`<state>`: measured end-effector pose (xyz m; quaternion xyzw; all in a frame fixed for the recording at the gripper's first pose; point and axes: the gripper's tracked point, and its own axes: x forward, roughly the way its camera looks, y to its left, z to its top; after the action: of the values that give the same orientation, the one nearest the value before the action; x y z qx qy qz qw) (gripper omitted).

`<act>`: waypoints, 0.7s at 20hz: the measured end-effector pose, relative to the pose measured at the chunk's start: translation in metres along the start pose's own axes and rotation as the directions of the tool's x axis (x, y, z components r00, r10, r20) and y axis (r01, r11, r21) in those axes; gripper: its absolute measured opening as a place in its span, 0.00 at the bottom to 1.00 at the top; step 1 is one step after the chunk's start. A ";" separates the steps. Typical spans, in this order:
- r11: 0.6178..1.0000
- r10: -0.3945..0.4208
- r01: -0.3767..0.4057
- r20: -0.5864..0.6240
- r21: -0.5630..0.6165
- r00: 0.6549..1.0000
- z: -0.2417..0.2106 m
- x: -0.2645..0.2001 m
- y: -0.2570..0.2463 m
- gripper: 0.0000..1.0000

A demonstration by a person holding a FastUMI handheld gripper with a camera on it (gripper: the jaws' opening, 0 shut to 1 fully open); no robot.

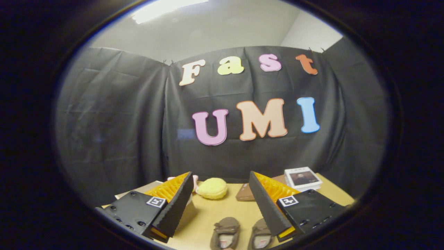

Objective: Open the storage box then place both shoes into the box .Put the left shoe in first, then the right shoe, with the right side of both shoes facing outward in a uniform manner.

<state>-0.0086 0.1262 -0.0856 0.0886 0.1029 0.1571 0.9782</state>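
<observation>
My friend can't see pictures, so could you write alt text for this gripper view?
Two brown shoes lie side by side on a tan table, between and just below the open fingers of a hand-held tool that holds nothing. Beyond the fingers sit a yellow round cushion, a brown box and a white box before a black cloth wall.

— Colours at the lower middle of the frame?
— Two brown shoes [239,233] with pale insides, on a tan table [225,211].
— And the gripper [222,205]?
— Black fingers [175,205], spread wide apart, nothing between them; orange ribbed backing, plus a small black-and-white square marker on each (pattern too small to tell).
— Beyond the fingers?
— A pale yellow round thing [212,188], something pink [195,182] just behind the left finger, a brown flat box [245,193], and to the right a white book [302,178] with a dark picture on its cover.
</observation>
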 end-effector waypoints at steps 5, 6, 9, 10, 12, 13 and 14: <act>0.982 0.072 -0.051 -0.111 0.183 0.991 -0.050 0.011 0.025 0.99; 0.974 0.088 -0.057 -0.132 0.221 0.987 -0.059 0.014 0.029 0.99; 0.938 0.141 -0.075 -0.177 0.338 0.974 -0.082 0.019 0.044 0.99; 0.922 0.156 -0.075 -0.187 0.379 0.970 -0.088 0.021 0.048 0.99; 0.888 0.177 -0.067 -0.205 0.455 0.962 -0.103 0.023 0.054 0.99; 0.870 0.188 -0.061 -0.216 0.490 0.958 -0.111 0.025 0.057 0.99; 0.851 0.197 -0.050 -0.228 0.523 0.954 -0.119 0.027 0.060 0.99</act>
<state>-0.0284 0.2076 -0.1926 0.3289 0.2687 0.1980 0.8834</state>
